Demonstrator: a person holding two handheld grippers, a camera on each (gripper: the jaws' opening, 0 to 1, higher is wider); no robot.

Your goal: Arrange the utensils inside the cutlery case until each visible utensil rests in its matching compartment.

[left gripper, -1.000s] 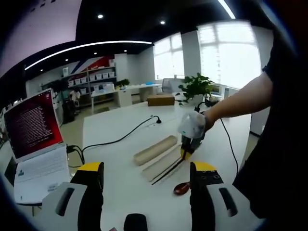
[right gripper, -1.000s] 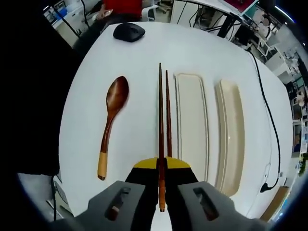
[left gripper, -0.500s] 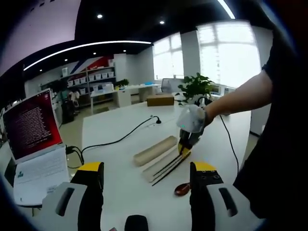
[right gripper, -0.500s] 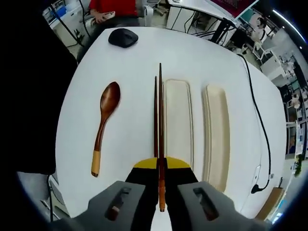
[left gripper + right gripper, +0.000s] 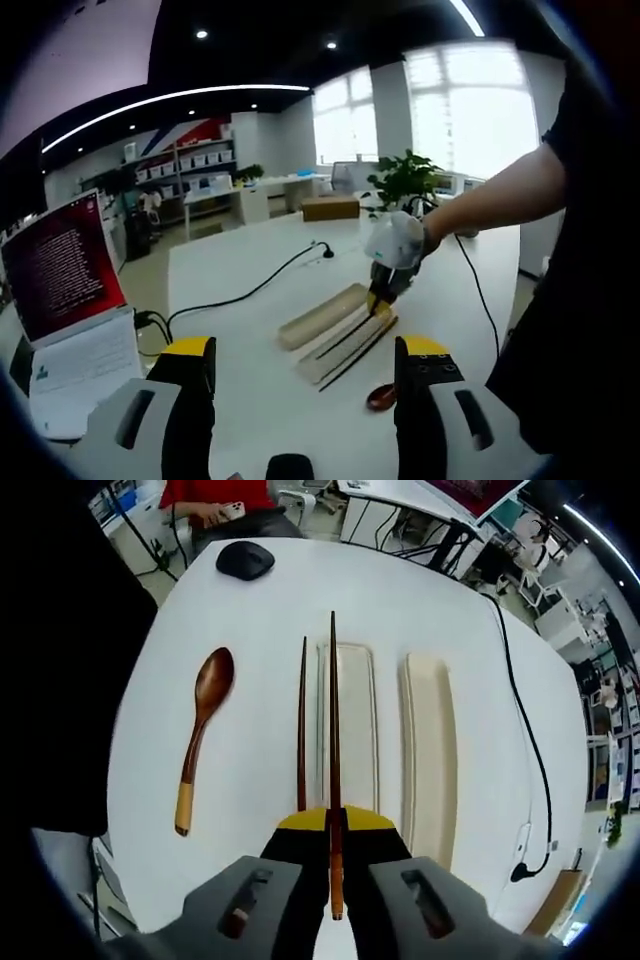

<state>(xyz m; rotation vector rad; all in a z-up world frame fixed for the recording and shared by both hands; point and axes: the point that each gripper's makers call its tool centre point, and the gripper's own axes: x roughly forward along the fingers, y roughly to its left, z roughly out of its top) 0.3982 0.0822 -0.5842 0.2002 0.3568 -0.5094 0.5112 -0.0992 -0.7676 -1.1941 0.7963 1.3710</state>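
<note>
Two long cream pieces of the cutlery case lie side by side on the white table (image 5: 260, 600): one tray (image 5: 350, 730) (image 5: 345, 345) and a second tray (image 5: 430, 750) (image 5: 320, 315) beyond it. My right gripper (image 5: 333, 820) (image 5: 378, 305) is shut on a dark brown chopstick (image 5: 333, 700), which hangs along the nearer tray's left edge. A second chopstick (image 5: 302, 720) lies on the table just left of that tray. Further left lies a wooden spoon (image 5: 200, 725) (image 5: 382, 397). My left gripper (image 5: 305, 350) is open and holds nothing, well short of the case.
A black mouse (image 5: 245, 560) sits at the table's far end, near a person in red (image 5: 215, 495). A black cable (image 5: 520, 730) (image 5: 250, 285) runs past the case. An open laptop (image 5: 65, 300) stands to the left. A potted plant (image 5: 405, 180) and a cardboard box (image 5: 333, 207) stand behind.
My right gripper has carried its chopstick sideways from beside the tray to over the tray's edge. The other chopstick stays on the table. The left gripper barely moved.
</note>
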